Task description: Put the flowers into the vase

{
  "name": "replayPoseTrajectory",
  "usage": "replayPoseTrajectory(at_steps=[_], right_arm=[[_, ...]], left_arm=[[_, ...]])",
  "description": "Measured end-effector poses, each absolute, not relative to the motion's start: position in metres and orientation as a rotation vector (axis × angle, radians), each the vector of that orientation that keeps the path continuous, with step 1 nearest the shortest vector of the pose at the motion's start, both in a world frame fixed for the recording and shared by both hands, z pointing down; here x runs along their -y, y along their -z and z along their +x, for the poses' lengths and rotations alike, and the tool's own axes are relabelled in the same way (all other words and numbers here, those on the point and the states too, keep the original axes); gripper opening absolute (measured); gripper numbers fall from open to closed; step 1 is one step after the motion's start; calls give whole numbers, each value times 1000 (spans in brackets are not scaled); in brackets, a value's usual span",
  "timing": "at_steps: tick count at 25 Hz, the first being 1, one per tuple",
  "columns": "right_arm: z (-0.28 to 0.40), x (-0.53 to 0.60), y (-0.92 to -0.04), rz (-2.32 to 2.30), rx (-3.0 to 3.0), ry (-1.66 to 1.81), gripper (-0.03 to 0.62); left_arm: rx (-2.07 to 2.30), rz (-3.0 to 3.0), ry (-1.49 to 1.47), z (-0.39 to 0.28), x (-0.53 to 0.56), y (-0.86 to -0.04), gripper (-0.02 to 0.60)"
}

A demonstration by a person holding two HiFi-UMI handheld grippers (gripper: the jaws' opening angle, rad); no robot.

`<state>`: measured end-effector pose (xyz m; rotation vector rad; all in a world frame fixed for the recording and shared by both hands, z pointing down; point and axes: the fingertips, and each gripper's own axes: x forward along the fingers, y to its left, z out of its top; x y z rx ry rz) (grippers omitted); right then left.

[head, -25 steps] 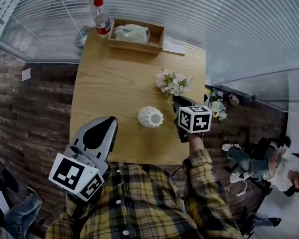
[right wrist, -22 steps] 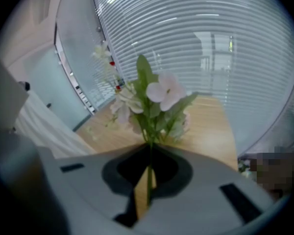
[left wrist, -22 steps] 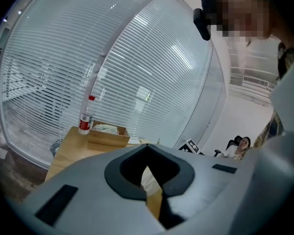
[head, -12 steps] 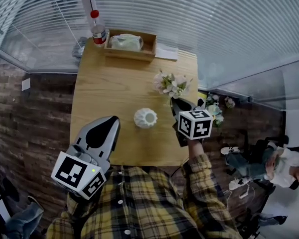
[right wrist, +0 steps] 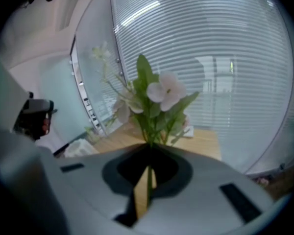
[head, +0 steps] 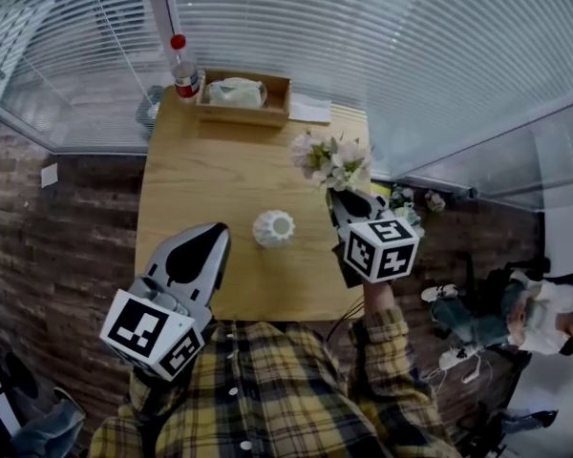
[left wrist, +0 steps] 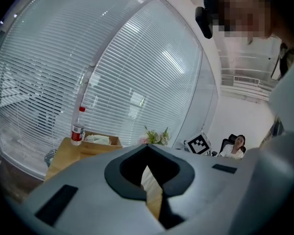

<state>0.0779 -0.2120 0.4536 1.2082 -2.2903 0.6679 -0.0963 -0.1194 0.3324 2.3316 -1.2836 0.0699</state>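
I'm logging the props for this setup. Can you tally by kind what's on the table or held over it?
vase: 1
bunch of flowers, held in the right gripper: 1
bottle: 1
wooden tray: 1
pale packet in the tray: 1
sheet of paper: 1
Total: 6

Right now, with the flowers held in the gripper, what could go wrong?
1. The right gripper pinches only the thin stems of the flowers, low down. The top-heavy bunch might tip or slip out.
2. The vase looks small and stands free on the table, with the left gripper apart from it. Stems that miss its mouth could knock it over.
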Motion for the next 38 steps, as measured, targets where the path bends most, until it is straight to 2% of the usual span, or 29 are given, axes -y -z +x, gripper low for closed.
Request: replayPoseTrajectory(at_steps=[22,38], right_arm=[[12,199,-268,1218,2778,-352,20],[-28,198,-237,1225,3048,-394,20]], left_arm=[[1316,2332,-45,-107,107,-327,9],[1378,2277,-39,-132,97,-329,9]])
